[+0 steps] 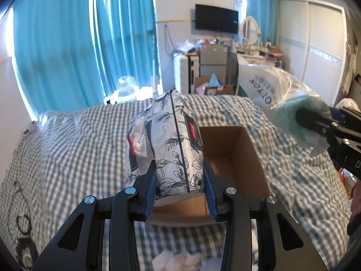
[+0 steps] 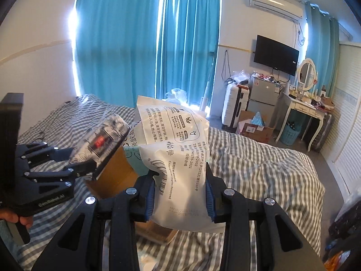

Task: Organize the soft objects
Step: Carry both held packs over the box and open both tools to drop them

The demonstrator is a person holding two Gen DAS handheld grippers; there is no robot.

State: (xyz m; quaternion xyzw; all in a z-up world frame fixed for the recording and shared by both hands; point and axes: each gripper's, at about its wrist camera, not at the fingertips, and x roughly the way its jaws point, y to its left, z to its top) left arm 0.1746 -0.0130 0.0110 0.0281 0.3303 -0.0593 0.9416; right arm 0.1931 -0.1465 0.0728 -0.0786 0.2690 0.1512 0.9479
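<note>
My left gripper [image 1: 180,180] is shut on a floral black-and-white tissue pack [image 1: 167,135] and holds it above an open cardboard box [image 1: 234,158] on the bed. It also shows in the right wrist view [image 2: 90,158], holding the tissue pack [image 2: 106,137] over the box [image 2: 112,171]. My right gripper [image 2: 180,192] is shut on a white and mint plastic pack of cotton tissues [image 2: 178,149], held above the bed beside the box. In the left wrist view the right gripper [image 1: 315,124] and its pack [image 1: 282,97] are at the right.
The bed has a grey checked cover [image 1: 79,146]. White crumpled tissue [image 1: 178,262] lies near the bed's front edge. Teal curtains [image 2: 135,45], a suitcase [image 2: 234,106], a small fridge [image 2: 264,94], a dressing table [image 2: 304,106] and a wardrobe [image 1: 315,45] stand beyond.
</note>
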